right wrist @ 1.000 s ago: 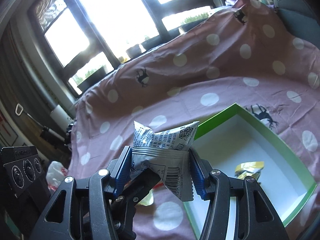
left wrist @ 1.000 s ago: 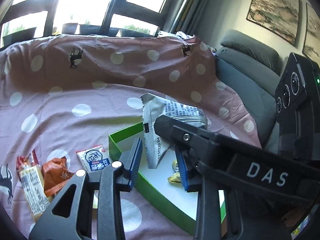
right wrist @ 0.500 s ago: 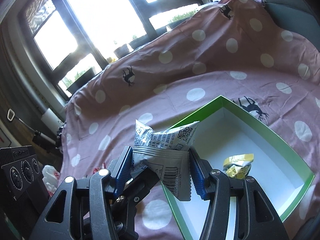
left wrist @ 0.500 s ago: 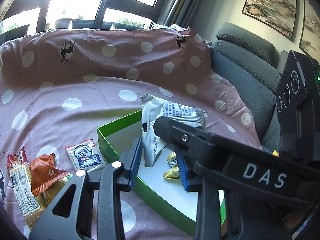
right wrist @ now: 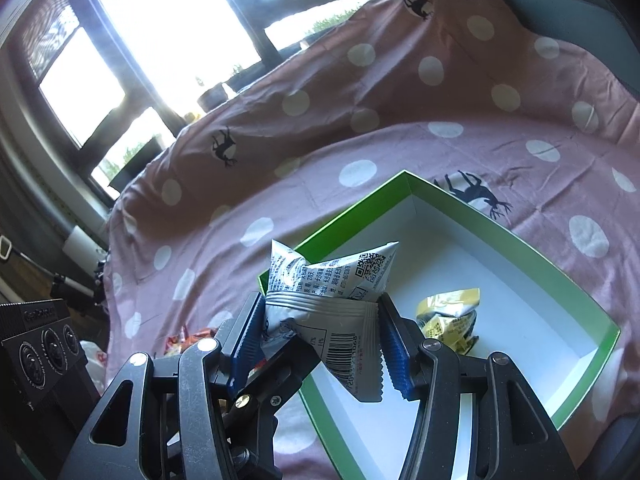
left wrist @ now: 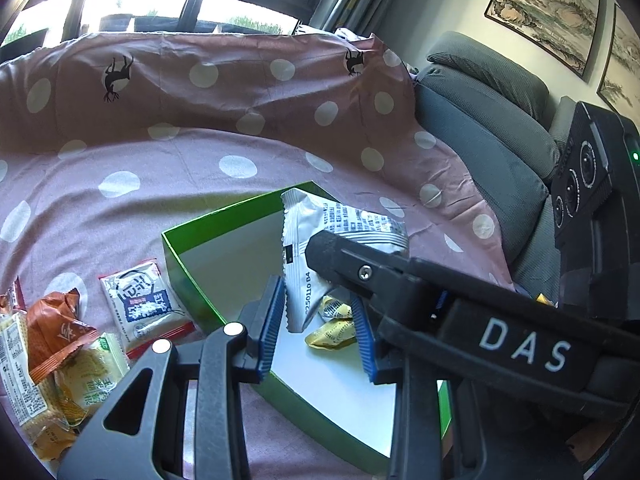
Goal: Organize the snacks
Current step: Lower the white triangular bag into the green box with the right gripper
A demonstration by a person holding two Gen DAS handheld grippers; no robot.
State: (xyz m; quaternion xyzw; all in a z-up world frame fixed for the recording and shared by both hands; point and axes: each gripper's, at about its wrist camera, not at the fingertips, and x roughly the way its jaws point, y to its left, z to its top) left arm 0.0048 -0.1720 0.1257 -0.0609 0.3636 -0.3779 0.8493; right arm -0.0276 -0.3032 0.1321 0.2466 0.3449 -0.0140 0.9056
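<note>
Right hand-held gripper [right wrist: 322,340] clamped on silver snack packet [right wrist: 332,280], held over green box [right wrist: 520,240] (yellow packets [right wrist: 448,318] inside, at 3 o'clock of it). Left hand-held gripper [left wrist: 318,334] parted, gripping nothing. Loose snacks [left wrist: 72,344] at 9 o'clock of box, on pink dotted cloth [left wrist: 120,208].

surface: pink dotted sheet [left wrist: 168,184] | on it: green box [left wrist: 188,268], loose snack packets [left wrist: 144,308] beside box

A pink polka-dotted cloth with black deer prints [left wrist: 168,184] fills the middle of the frame. A grey upholstered sofa [left wrist: 492,120] sits at the right. Two framed landscape paintings [left wrist: 548,12] hang upper right. Dark-framed bright windows [right wrist: 168,32] with potted plants [right wrist: 212,96] span the upper left.
</note>
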